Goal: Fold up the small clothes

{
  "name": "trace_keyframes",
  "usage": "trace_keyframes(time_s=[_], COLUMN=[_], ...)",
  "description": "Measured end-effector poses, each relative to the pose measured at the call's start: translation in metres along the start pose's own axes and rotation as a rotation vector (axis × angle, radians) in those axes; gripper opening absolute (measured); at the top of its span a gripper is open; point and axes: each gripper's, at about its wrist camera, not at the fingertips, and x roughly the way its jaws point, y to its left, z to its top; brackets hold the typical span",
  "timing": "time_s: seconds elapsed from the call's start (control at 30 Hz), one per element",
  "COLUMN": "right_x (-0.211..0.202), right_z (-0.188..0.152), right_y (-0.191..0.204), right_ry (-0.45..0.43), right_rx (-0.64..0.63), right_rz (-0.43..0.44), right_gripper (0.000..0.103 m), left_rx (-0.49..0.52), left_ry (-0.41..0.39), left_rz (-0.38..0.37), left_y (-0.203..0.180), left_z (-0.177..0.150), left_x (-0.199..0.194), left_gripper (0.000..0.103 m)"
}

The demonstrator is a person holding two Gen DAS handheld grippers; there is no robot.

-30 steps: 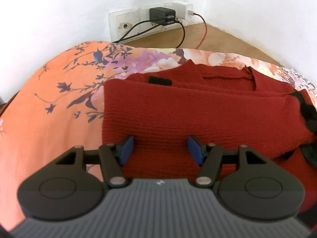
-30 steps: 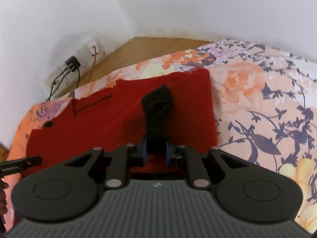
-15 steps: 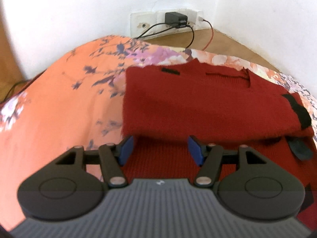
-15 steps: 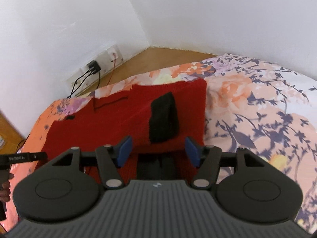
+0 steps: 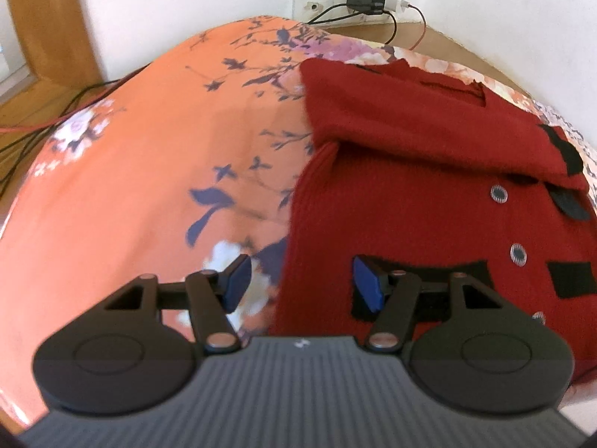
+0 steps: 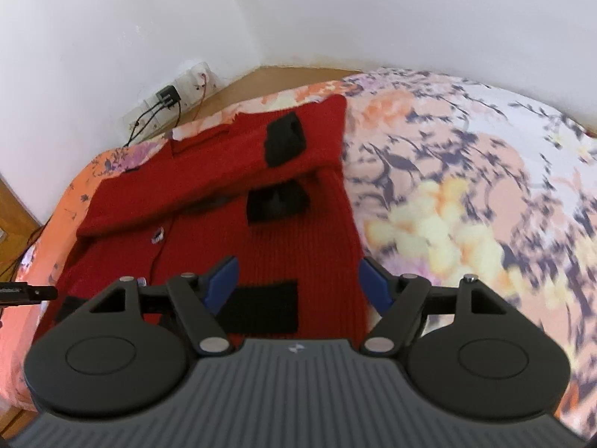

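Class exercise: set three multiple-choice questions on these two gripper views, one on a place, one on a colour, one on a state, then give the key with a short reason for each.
1. Where does the cardigan lie?
A. on the floral bedspread
B. on the wooden floor
C. on a chair

2. What colour are its sleeve cuffs?
A. white
B. black
C. blue

3. How is the right gripper?
A. shut on a cuff
B. shut, empty
C. open

Key: 1 A, fabric surrounds it; 2 B, dark bands end both sleeves; 3 C, the blue pads stand wide apart.

Both wrist cams look down close over bed, sharing red cardigan & wall socket.
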Motion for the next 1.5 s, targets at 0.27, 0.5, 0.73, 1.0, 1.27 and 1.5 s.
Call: trace_keyframes(time_s=[0.27, 0.5, 0.73, 1.0, 1.27, 1.5], right_x=[-0.023, -0.032, -0.032, -0.025, -0.024, -0.023], right_z=[-0.037, -0.052, -0.063, -0.066, -0.065, -0.063], right_y=[0.001, 0.000, 0.001, 0.001, 0.002, 0.000], right_ry=[0.022, 0.033, 0.051, 0.064, 0.065, 0.058], right_rx=[0.032, 0.036, 0.046, 0.050, 0.043, 0.053], right_rz=[-0.036, -0.063, -0.075, -0.091, -0.082, -0.033], right_gripper=[0.078, 0.078, 0.078, 0.078, 0.079, 0.078], left_rx=[0.002, 0.037, 0.062, 0.067, 0.074, 0.019], left_ry=[0.031, 0.040, 0.028, 0.030, 0.041, 0.015], left_rz=[-0.047, -0.110, -0.143, -0.176, -0.172, -0.190], left_y=[0.016, 0.013, 0.012, 0.016, 0.014, 0.024], left_z=[-0.029, -0.047, -0.055, -0.057, -0.056, -0.053], left_x=[-0.011, -0.015, -0.017, -0.013, -0.013, -0.013], left_gripper=[0.062, 0.062, 0.062, 0.061, 0.060, 0.035])
